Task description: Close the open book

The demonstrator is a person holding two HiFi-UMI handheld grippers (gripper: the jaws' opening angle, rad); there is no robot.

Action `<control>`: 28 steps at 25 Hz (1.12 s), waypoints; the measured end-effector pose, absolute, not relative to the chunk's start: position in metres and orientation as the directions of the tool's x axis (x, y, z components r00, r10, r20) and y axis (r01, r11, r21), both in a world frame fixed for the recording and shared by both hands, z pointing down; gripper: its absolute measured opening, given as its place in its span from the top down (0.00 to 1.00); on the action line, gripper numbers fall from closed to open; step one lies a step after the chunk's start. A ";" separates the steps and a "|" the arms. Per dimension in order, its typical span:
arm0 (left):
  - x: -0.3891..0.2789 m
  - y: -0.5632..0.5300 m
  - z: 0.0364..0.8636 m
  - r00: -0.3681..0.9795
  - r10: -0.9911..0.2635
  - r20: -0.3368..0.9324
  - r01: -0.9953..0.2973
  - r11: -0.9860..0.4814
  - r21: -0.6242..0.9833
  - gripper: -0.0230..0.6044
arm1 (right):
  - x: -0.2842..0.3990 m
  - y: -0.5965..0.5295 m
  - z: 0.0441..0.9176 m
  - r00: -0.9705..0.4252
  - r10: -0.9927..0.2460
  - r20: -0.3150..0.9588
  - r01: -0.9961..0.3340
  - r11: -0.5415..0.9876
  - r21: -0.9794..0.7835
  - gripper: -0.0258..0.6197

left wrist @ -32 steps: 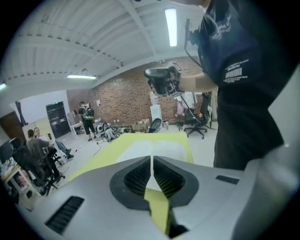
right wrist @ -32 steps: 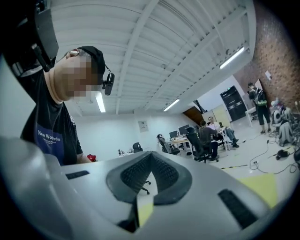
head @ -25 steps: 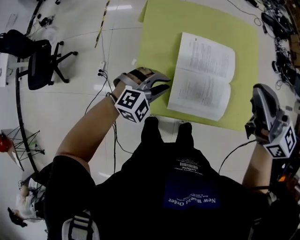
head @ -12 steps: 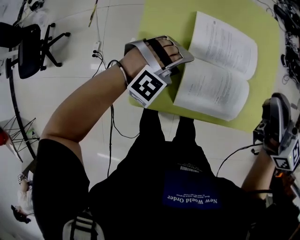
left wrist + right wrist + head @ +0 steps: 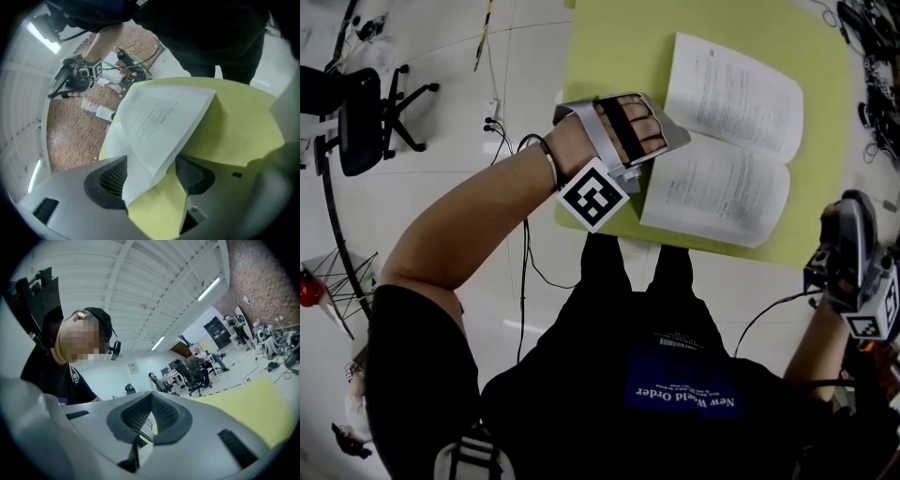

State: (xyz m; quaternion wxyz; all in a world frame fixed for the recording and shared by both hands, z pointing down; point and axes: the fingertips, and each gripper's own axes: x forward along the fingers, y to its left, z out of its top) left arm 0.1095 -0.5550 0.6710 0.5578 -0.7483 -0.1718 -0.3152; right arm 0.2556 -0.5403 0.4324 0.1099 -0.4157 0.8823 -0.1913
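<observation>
the open book [image 5: 727,145], likely light with limp pages, lies flat on the table [image 5: 609,56]; take the page corner nearest the table's front edge, now between the just-opened, unclamped jaws of the left gripper [image 5: 150,180]; right gripper [image 5: 150,416] jaws closed, empty.

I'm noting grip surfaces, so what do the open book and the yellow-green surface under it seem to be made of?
Open book: paper, matt white with dense black print; the left gripper view shows a page curving thinly. Yellow-green surface: smooth, evenly coloured, no glare, unlike the shiny floor; probably a laminated or painted top, possibly a mat.
</observation>
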 end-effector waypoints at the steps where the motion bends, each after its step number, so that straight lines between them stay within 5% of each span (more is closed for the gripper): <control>1: 0.114 -0.553 0.668 0.741 -0.098 0.664 0.621 -0.278 -0.733 0.46 | 0.263 -0.539 0.430 -0.624 -0.780 -0.039 -0.691 0.575 -0.439 0.98; 5: 0.127 -0.543 0.660 0.724 -0.075 0.686 0.672 -0.146 -0.726 0.47 | 0.287 -0.533 0.421 -0.604 -0.795 -0.047 -0.688 0.551 -0.472 0.98; 7: 0.125 -0.537 0.661 0.719 -0.030 0.694 0.682 -0.159 -0.714 0.59 | 0.290 -0.532 0.422 -0.599 -0.799 -0.050 -0.688 0.546 -0.478 0.98; 11: 0.116 -0.528 0.653 0.674 0.096 0.733 0.720 -0.310 -0.621 0.72 | 0.292 -0.530 0.425 -0.591 -0.805 -0.053 -0.692 0.540 -0.480 0.98; 16: 0.110 -0.520 0.636 0.601 0.375 0.706 0.728 -0.622 -0.289 0.76 | 0.294 -0.531 0.424 -0.581 -0.812 -0.064 -0.687 0.531 -0.496 0.98; 21: 0.118 -0.542 0.627 0.667 0.550 0.503 0.579 -0.807 0.116 0.77 | 0.294 -0.529 0.424 -0.586 -0.806 -0.079 -0.678 0.542 -0.498 0.98; 25: 0.119 -0.577 0.635 0.778 0.524 0.345 0.375 -0.829 0.414 0.80 | 0.296 -0.528 0.423 -0.585 -0.806 -0.093 -0.670 0.545 -0.504 0.98; 28: 0.119 -0.591 0.642 0.819 0.474 0.324 0.280 -0.822 0.495 0.81 | 0.297 -0.526 0.425 -0.588 -0.804 -0.094 -0.668 0.548 -0.504 0.98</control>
